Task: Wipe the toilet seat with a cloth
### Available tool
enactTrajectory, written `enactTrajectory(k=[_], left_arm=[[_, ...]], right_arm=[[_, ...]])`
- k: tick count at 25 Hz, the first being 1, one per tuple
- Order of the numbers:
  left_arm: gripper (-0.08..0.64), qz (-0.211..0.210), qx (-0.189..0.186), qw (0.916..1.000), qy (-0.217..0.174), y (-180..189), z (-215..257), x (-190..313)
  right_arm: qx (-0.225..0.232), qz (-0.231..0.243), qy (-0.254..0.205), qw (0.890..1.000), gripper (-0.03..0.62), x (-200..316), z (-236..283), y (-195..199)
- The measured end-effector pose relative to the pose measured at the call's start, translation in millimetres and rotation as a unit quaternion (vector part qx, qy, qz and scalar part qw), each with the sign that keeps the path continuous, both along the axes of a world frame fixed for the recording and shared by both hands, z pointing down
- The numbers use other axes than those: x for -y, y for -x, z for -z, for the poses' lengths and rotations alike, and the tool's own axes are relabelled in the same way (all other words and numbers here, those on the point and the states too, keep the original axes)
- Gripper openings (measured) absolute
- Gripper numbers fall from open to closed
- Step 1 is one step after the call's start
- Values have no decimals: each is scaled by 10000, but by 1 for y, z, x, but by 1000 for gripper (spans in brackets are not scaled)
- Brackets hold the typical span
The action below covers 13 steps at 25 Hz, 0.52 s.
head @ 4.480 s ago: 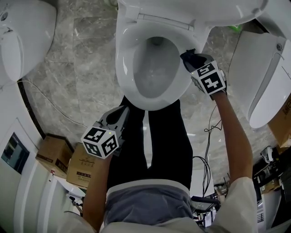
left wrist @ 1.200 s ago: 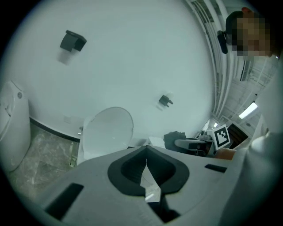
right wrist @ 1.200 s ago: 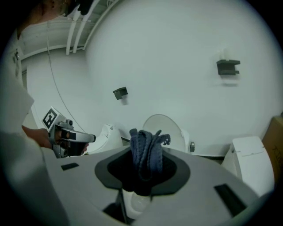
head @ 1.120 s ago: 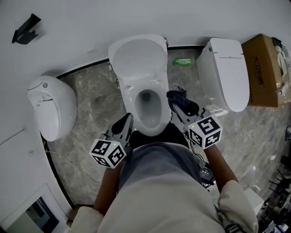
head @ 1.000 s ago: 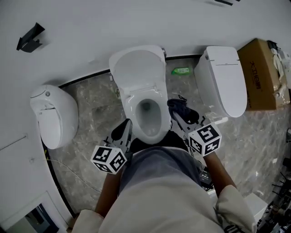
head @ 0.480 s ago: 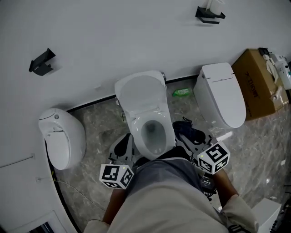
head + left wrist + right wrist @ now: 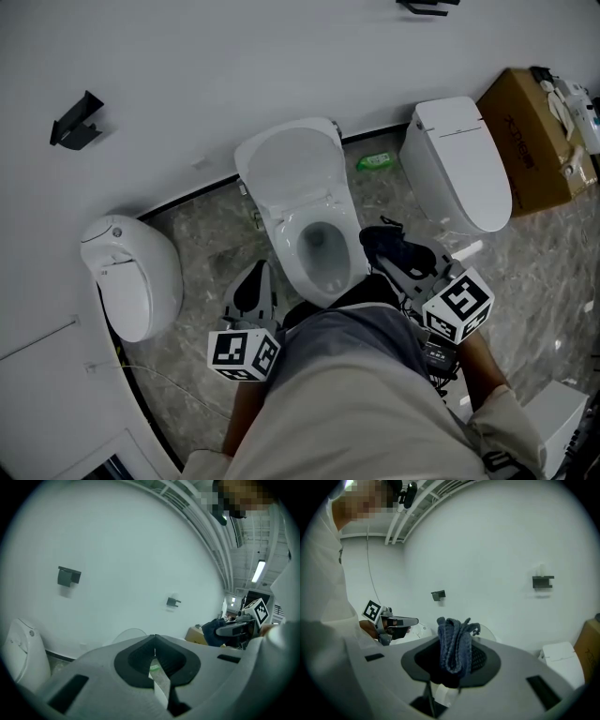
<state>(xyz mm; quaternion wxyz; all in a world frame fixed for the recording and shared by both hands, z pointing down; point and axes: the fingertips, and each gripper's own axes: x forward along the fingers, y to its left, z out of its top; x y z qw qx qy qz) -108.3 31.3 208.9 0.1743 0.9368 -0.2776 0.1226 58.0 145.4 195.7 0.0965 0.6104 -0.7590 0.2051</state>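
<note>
Right gripper (image 7: 403, 261) clenched on a dark blue cloth (image 7: 454, 641), which is bunched and sticks up past the jaw tips. Left gripper (image 7: 154, 652) clenched on nothing, jaws meeting tip to tip. Toilet seat (image 7: 292, 258) sits below and between the two grippers, just left of the right gripper, with the cloth held clear of it.
</note>
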Motion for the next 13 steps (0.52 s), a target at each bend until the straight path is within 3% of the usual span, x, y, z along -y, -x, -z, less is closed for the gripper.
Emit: enactTrajectory(k=[7,13], left_arm=[[9,-1,150,9999,5,8,-3,-7],[9,118,141,9998,54,24,-7,-7]], right_arm=[[91,3,123,9999,98,-1,-2,5],[-65,337,53,9994,98,5,1,25]])
